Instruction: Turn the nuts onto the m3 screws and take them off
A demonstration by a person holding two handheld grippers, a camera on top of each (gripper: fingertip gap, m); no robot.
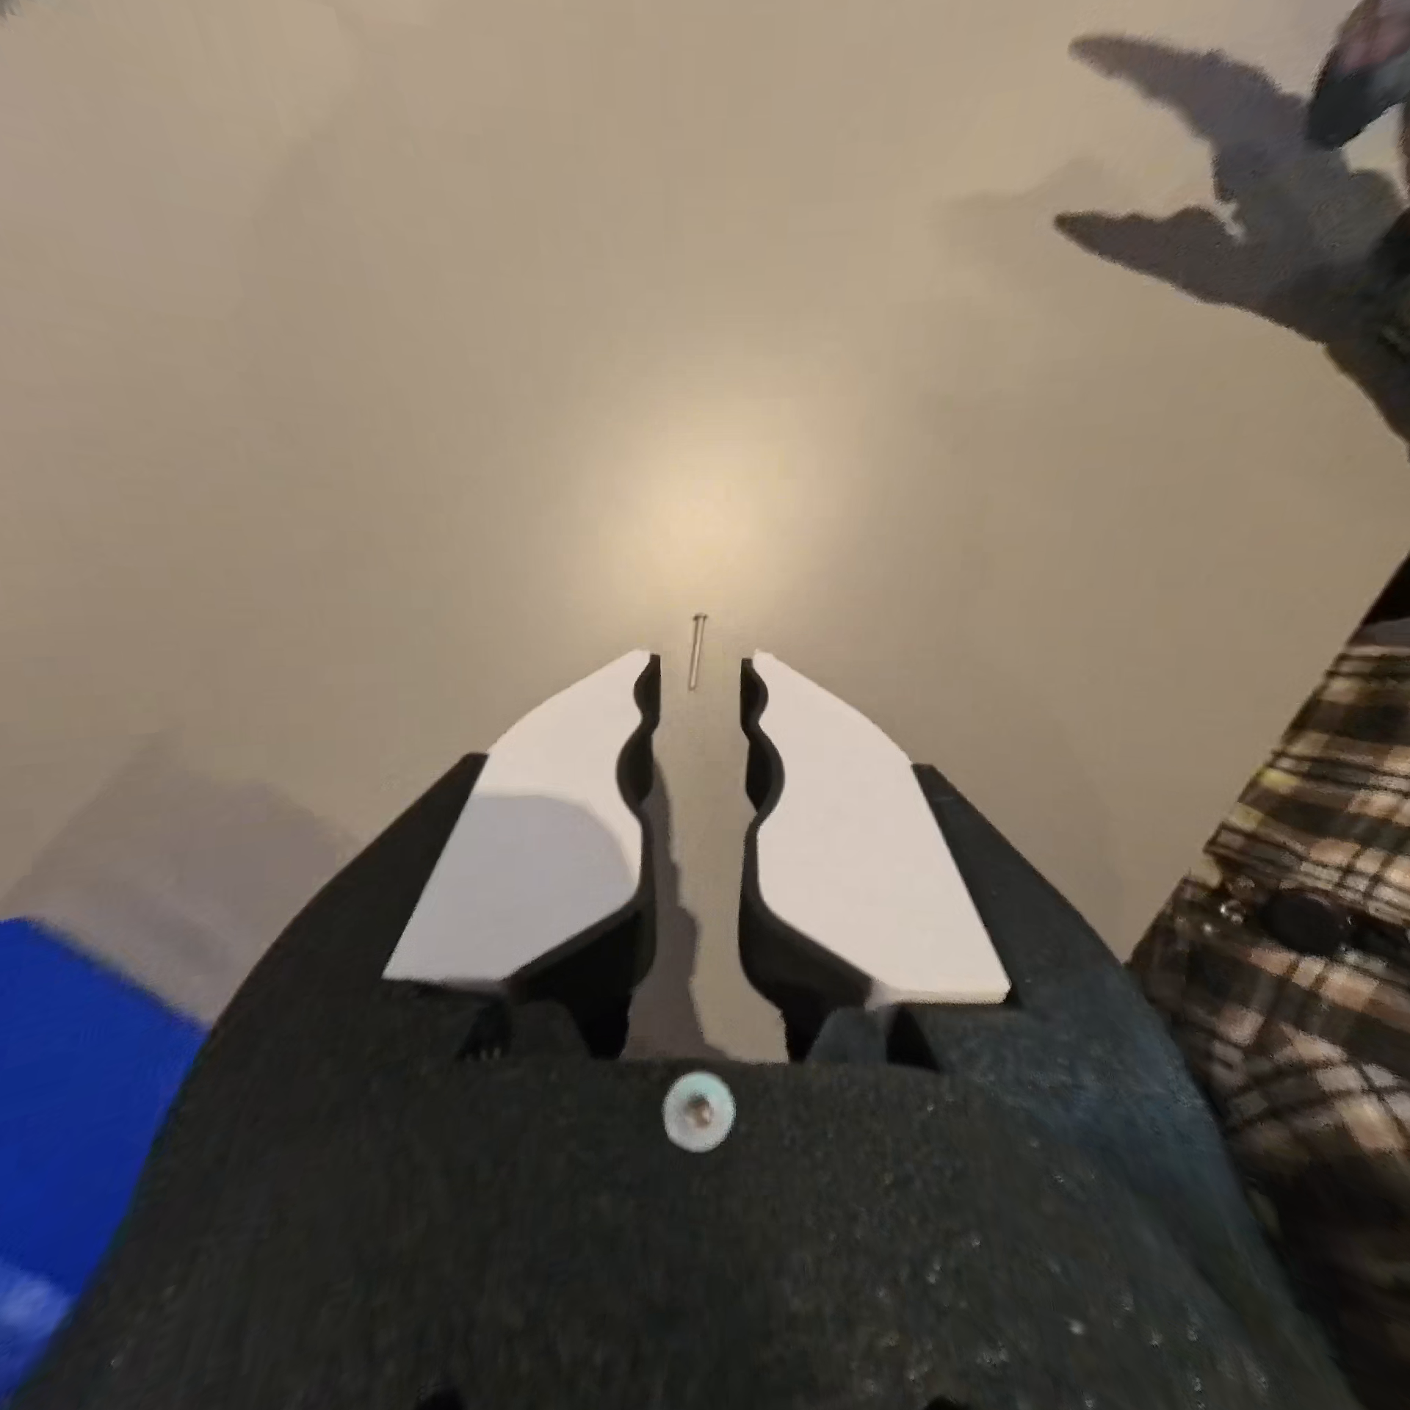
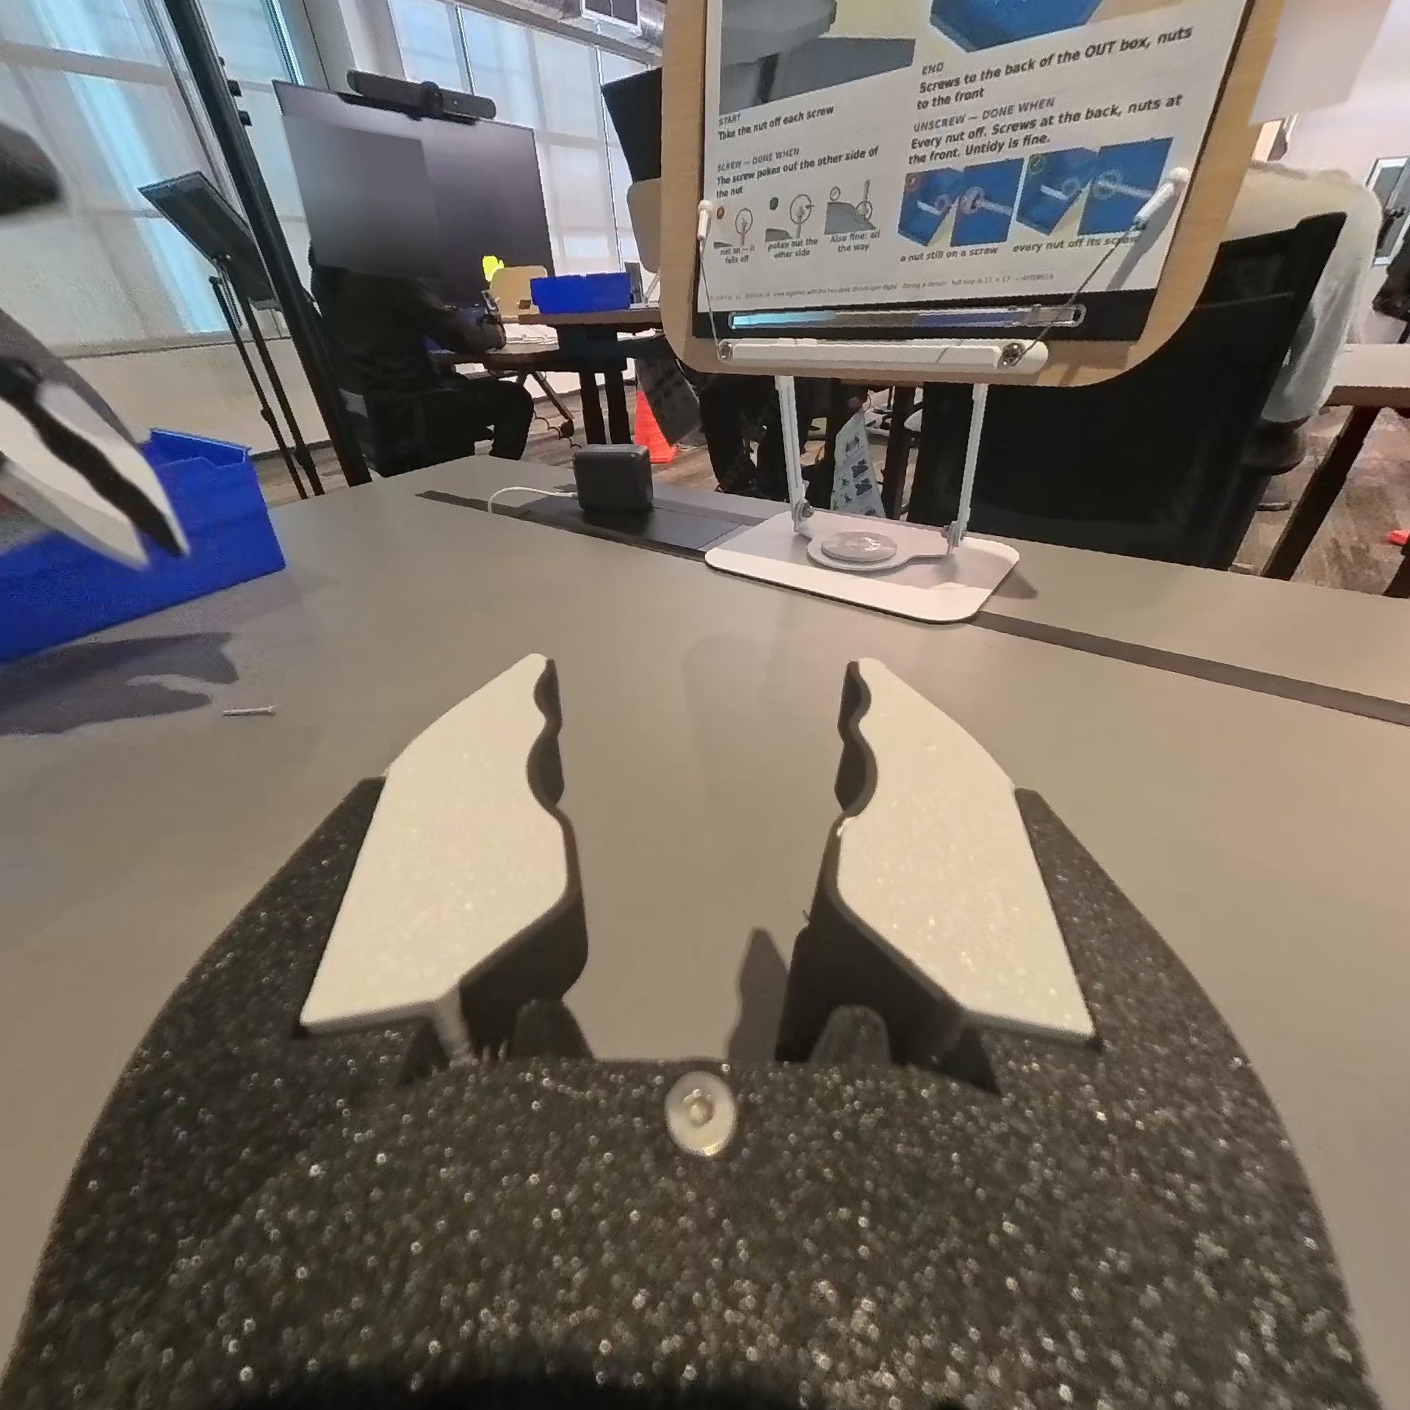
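The left tool (image 1: 700, 662) points down at the worktop (image 1: 381, 381) with its jaws narrowly parted and nothing between them; the screw (image 1: 695, 652) lies flat on the bare surface just ahead of the tips, its shank running into the gap and its head at the far end. It is a thin, stiff, light metal pin, likely slippery, and lying flush it gives little to pinch: I judge the best hold is across the middle of the shank, tips pressed to the surface so it cannot roll or skid away. The right tool (image 2: 698, 675) hovers low over the worktop, jaws wide and empty, well apart from the screw. No nut shows in either view. Farther off sit a blue bin (image 2: 206, 526) at the left and a board stand (image 2: 862, 568).
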